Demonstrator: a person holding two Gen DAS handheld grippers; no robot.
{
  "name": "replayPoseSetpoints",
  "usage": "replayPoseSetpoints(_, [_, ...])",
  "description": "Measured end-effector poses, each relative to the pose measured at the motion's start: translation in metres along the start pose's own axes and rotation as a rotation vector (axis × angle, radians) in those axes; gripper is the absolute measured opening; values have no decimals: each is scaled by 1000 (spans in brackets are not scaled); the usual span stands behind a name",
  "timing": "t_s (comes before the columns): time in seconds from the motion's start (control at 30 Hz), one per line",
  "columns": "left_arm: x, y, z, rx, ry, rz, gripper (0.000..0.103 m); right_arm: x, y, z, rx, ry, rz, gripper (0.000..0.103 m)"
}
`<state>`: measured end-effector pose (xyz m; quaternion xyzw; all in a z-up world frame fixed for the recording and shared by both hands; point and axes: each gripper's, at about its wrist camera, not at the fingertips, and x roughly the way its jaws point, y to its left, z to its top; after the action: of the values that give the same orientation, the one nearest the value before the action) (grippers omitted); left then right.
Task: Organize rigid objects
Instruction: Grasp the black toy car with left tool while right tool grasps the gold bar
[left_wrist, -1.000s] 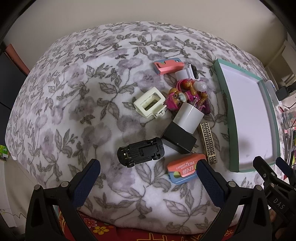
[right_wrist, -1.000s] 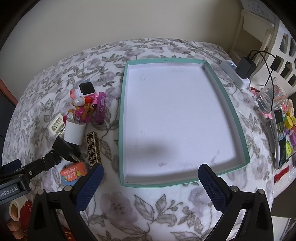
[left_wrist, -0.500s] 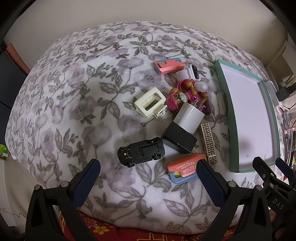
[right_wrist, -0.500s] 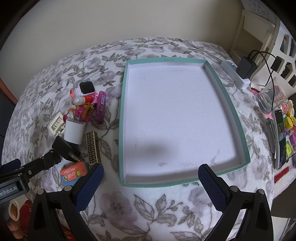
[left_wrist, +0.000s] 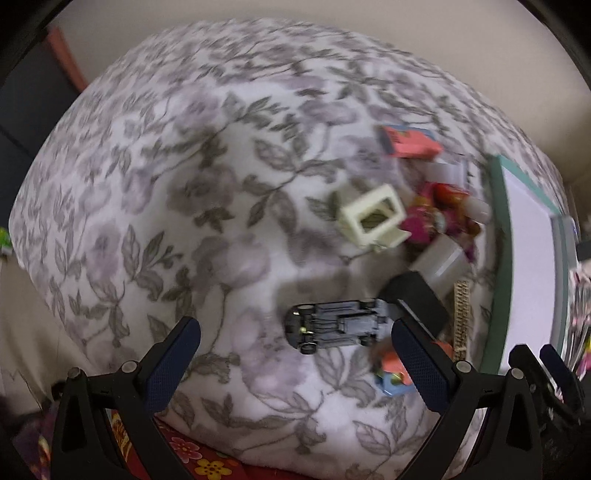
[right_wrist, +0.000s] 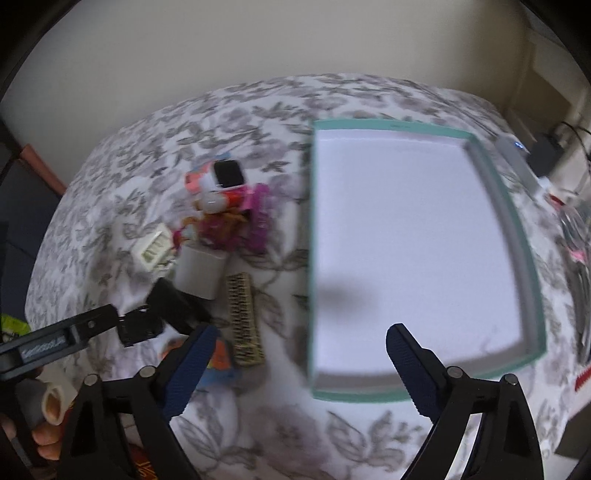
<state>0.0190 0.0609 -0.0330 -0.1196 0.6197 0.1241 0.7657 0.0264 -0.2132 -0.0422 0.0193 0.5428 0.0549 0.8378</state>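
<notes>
A black toy car (left_wrist: 338, 325) lies upside down on the floral blanket, between my left gripper's (left_wrist: 295, 343) open fingers, nearer the right one. Around it lie a black charger (left_wrist: 417, 302), a white charger (left_wrist: 441, 262), a cream plug adapter (left_wrist: 373, 218), pink toys (left_wrist: 436, 218), a gold patterned bar (right_wrist: 243, 321) and an orange-blue card (left_wrist: 393, 371). My right gripper (right_wrist: 299, 354) is open and empty, low over the near left corner of the teal-rimmed white tray (right_wrist: 312, 266).
A coral card (left_wrist: 410, 142) and a small smartwatch (right_wrist: 229, 175) lie at the far end of the pile. A power strip and black adapter (right_wrist: 546, 155) sit beyond the tray's right side. The blanket's left half (left_wrist: 166, 184) holds nothing.
Both grippers have moved forward and lower toward the pile, both views now motion-blurred. The toy car now sits between the left fingers. Nothing has been grasped.
</notes>
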Motion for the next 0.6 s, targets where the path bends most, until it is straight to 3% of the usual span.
replayPoseSetpoints(0.2, [18,6,6,-28,43,23,103,8,26,6,-82,0,25,82])
replayPoseSetpoints(0.53, [34,-18,2,89,122,42,103,33,36,13,-96,73,54,80])
replayPoseSetpoints(0.6, [40,-28,-2,120,144,50,102,37,37,16,-90,84,58,75])
